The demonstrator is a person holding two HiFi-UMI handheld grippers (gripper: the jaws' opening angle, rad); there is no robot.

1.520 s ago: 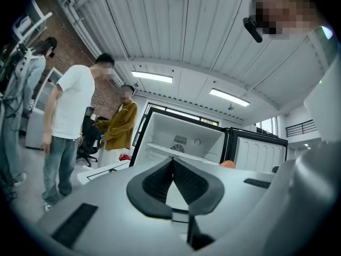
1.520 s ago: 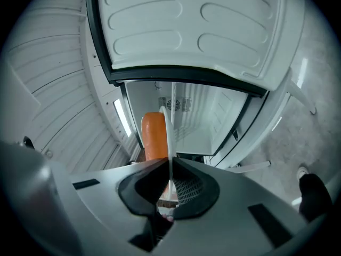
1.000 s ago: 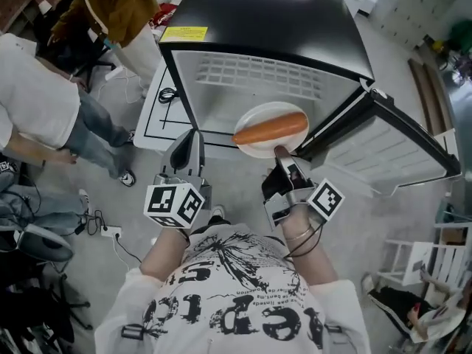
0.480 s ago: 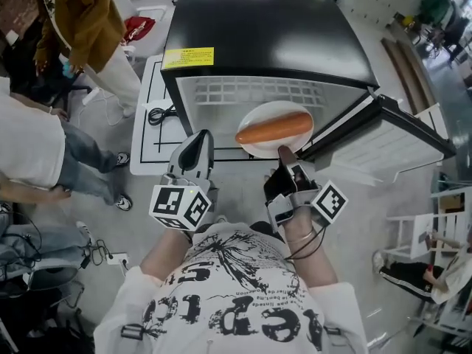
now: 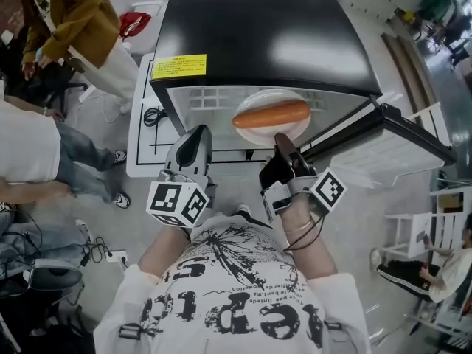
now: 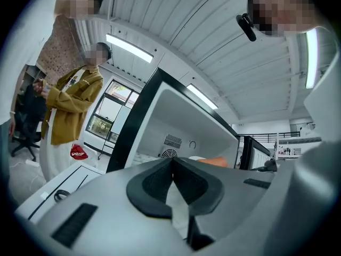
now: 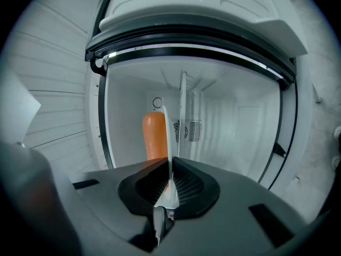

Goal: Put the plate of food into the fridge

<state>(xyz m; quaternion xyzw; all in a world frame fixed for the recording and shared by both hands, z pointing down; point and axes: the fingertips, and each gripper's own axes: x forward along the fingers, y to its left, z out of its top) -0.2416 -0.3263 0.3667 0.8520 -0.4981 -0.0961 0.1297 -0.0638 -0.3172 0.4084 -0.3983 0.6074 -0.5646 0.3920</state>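
Pinching the near rim of the plate, the right gripper held it straight ahead at the fridge mouth, sausage lying crosswise; the left gripper, jaws together, stood alongside empty.

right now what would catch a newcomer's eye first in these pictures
The big orange sausage on a white plate stands out most, pinched at the plate's near rim by the right claw at the mouth of the open, black-topped fridge. The left claw sits shut and empty beside it. A bystander in a mustard jacket stands at the head view's upper left.
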